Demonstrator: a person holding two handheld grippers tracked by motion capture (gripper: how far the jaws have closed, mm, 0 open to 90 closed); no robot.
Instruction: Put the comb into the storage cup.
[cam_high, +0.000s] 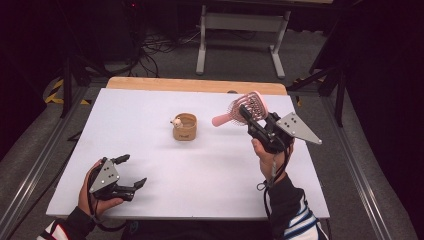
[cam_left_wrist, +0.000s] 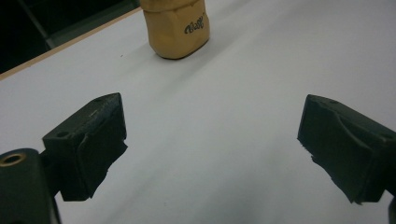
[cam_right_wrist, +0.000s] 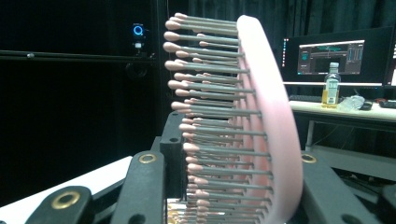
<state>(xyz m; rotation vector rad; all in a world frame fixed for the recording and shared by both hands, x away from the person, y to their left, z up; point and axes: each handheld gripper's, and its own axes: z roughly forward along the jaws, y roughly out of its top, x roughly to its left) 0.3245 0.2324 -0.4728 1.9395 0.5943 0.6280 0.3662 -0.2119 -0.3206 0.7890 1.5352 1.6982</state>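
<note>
Desk (cam_high: 210, 170): white top, pale wooden strip along its far edge, filling the middle of the high view. Grey floor around it; a white-legged frame (cam_high: 242, 37) and loose cables at upper centre; dark drapes on both sides.

Tan cup (cam_high: 184, 126): upright at desk centre, a small white item at its rim; upper centre of the left gripper view (cam_left_wrist: 176, 28).

Pink hairbrush (cam_high: 248, 109): right of centre, raised off the desk, handle pointing toward the cup, pinched at its head by the right gripper (cam_high: 256, 121). Bristles face left in the right gripper view (cam_right_wrist: 261, 116).

Left gripper (cam_high: 131, 171): lower left, jaws spread, nothing between them.

Monitor (cam_right_wrist: 331, 58) and bottle (cam_right_wrist: 331, 84): background bench, right gripper view.
</note>
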